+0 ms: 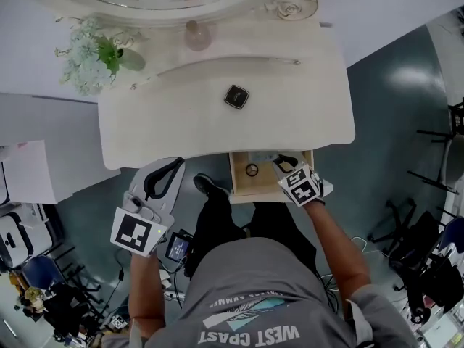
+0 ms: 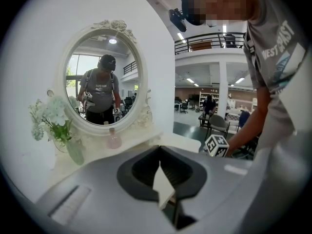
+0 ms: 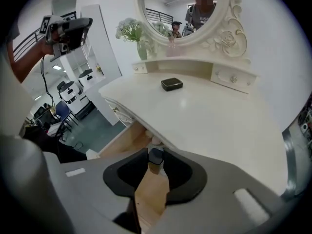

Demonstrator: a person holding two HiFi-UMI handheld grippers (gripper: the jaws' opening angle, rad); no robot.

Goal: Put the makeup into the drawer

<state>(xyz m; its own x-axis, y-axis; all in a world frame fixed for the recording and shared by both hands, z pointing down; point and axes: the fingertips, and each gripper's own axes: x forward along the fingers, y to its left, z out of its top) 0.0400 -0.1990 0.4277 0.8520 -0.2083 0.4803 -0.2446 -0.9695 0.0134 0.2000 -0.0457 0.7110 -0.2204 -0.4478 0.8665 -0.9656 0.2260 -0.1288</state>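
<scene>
The person stands at the front edge of the vanity table, whose drawer is pulled out just under that edge, right of the table's middle. The right gripper points steeply down into the drawer, and its jaws are clamped on a small dark-capped makeup piece held right at their tips, over the wooden drawer bottom. A small ring-shaped item already lies in the drawer. A black compact sits flat near the middle of the table top, well apart from both grippers. The left gripper hangs off the table's front left corner, over the floor, its jaw tips together with nothing between them. At the back of the table stand the oval mirror, a pink bottle and white flowers.
</scene>
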